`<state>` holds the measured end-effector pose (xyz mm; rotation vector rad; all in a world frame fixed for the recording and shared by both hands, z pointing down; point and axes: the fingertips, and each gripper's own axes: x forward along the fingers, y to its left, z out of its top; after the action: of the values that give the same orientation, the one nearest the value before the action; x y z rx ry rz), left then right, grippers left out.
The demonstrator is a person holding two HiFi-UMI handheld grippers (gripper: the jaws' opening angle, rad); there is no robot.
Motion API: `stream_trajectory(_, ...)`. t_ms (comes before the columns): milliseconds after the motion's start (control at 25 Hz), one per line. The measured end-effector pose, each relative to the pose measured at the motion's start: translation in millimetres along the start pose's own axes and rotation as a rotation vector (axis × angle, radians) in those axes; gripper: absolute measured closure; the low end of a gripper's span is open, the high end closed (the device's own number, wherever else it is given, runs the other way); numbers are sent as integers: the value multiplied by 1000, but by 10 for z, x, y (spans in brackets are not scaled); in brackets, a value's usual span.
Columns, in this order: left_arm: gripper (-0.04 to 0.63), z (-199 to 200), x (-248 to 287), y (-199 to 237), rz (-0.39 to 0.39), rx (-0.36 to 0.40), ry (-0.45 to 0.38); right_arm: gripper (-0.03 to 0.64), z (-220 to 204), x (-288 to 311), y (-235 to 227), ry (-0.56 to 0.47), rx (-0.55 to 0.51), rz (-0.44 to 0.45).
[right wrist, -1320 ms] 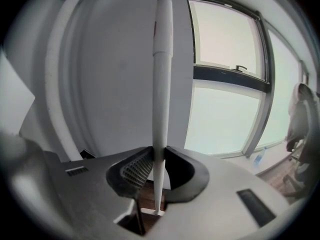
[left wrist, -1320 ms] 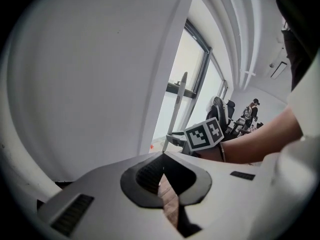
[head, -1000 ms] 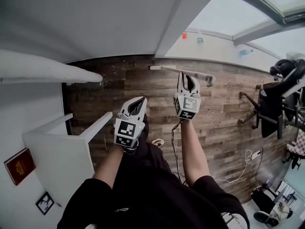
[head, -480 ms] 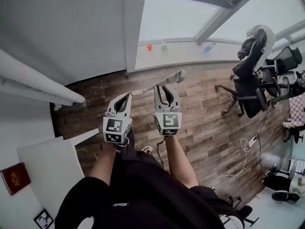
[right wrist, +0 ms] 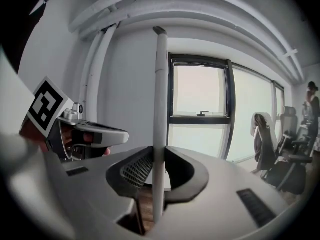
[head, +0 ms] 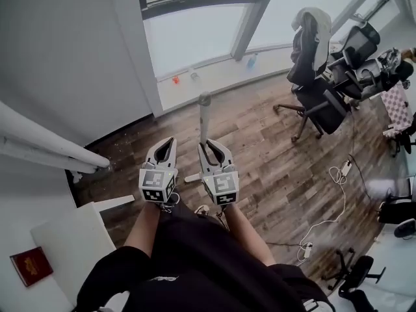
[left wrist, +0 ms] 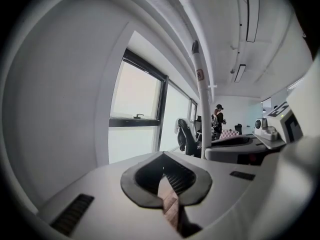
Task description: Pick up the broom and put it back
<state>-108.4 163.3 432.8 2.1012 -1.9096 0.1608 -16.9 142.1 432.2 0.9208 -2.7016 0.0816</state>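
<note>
The broom shows only as its white handle (head: 204, 119), which stands nearly upright above the wooden floor (head: 273, 148). My right gripper (head: 213, 147) is shut on the handle low down; in the right gripper view the handle (right wrist: 160, 109) runs straight up between the dark pads of that gripper (right wrist: 157, 169). My left gripper (head: 164, 145) hangs just left of it, jaws together and holding nothing. In the left gripper view its closed jaws (left wrist: 167, 179) point at a window, with the handle (left wrist: 202, 99) to the right. The broom head is hidden.
Office chairs (head: 318, 90) stand at the right by a tall window (head: 195, 38). White pipes (head: 45, 142) run along the left wall. A white tabletop (head: 65, 239) with a red book (head: 30, 265) lies at lower left. Cables (head: 325, 220) trail over the floor.
Both grippers have risen and swung round toward the window. The broom handle, lying crosswise before, now stands upright in the right gripper. The left gripper stayed beside it, holding nothing.
</note>
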Motion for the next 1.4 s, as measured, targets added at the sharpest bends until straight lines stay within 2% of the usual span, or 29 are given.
stream_trajectory(240, 595, 23, 12, -349, -62, 105, 23, 525, 1, -279, 9, -36, -5, -20)
stream_trajectory(520, 595, 41, -11, -412, -80, 166, 33, 525, -46, -253, -1, -42, 6, -34)
stream_trajectory(640, 595, 69, 3, -392, -72, 171, 28, 525, 14, -232, -28, -59, 8, -36)
stream_trajectory(840, 595, 155, 53, -372, -84, 116, -9, 525, 153, -118, -68, -93, 0, -28)
stream_trajectory(960, 595, 181, 70, -385, -79, 140, -9, 525, 221, -71, -136, -110, 0, -28)
stream_trajectory(1120, 595, 186, 87, -381, -61, 136, 1, 525, 287, -60, -245, -122, -3, -34)
stream_trajectory(1400, 595, 174, 176, -580, -86, 152, 1, 525, 262, -191, -332, -120, -17, -50)
